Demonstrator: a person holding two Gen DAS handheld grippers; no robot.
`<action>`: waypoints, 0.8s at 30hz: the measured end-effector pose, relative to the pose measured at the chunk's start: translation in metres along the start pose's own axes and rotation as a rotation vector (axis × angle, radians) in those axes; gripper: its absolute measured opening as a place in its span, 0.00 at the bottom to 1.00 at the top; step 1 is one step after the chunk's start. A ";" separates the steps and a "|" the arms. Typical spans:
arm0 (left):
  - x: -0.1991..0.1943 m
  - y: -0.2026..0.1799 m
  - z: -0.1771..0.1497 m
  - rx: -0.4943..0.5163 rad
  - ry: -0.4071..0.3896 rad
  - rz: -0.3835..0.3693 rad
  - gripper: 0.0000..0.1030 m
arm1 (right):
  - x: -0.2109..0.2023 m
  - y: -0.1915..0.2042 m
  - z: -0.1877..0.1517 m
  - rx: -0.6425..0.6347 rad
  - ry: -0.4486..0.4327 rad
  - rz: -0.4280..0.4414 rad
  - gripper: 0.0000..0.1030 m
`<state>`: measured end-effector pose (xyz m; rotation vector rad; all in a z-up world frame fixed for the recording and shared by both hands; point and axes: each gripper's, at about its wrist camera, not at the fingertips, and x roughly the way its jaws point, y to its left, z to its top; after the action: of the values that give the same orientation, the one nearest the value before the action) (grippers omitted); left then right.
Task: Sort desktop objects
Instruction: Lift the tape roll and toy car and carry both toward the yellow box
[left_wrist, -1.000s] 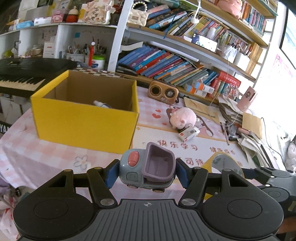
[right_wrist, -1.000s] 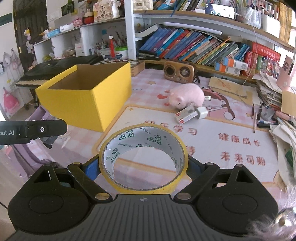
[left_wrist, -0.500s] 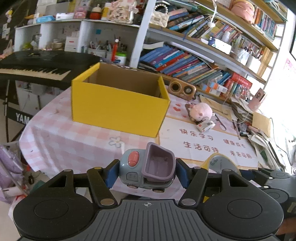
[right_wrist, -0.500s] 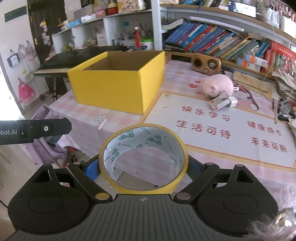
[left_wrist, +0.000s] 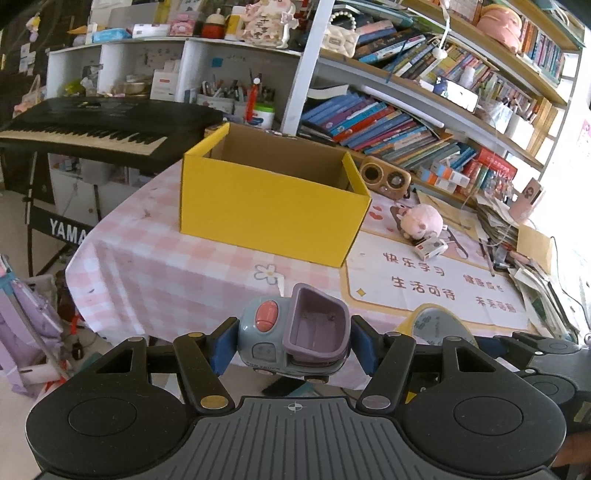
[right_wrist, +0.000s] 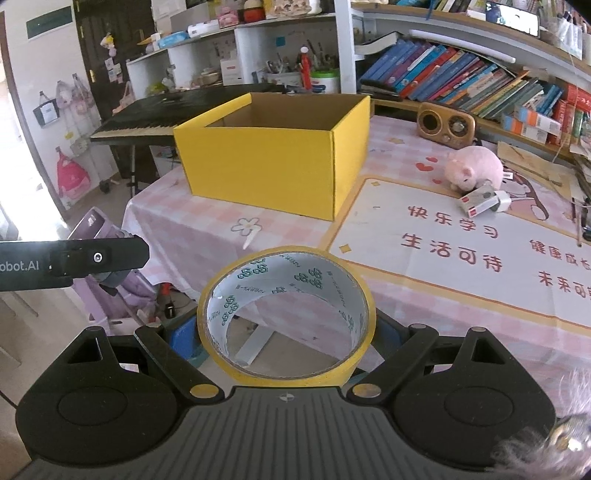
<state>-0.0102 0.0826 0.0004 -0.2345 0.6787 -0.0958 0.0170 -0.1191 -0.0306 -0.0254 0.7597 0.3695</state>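
Left gripper clamps toy truck off the table edge.

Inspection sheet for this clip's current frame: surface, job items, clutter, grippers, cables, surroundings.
Surface: table under pink checked cloth, printed mat on its right part.
Job's things: open yellow box on the cloth; toy truck and tape roll both held off the table.
Clutter: pink plush, small red-and-white box, white charger, wooden radio.
Grippers: left gripper shut on the truck; right gripper shut on the tape.
Cables: thin white lead at the charger.
Surroundings: bookshelves, keyboard.
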 end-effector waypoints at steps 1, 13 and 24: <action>-0.001 0.001 0.000 -0.001 -0.001 0.001 0.62 | 0.001 0.002 0.000 -0.002 0.000 0.002 0.88; -0.010 0.016 0.002 -0.017 -0.029 0.014 0.62 | 0.005 0.018 0.005 -0.031 -0.012 0.021 0.88; -0.011 0.022 0.003 -0.037 -0.034 0.012 0.62 | 0.006 0.026 0.010 -0.060 -0.009 0.031 0.88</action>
<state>-0.0166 0.1060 0.0044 -0.2670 0.6480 -0.0680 0.0184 -0.0915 -0.0247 -0.0687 0.7406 0.4220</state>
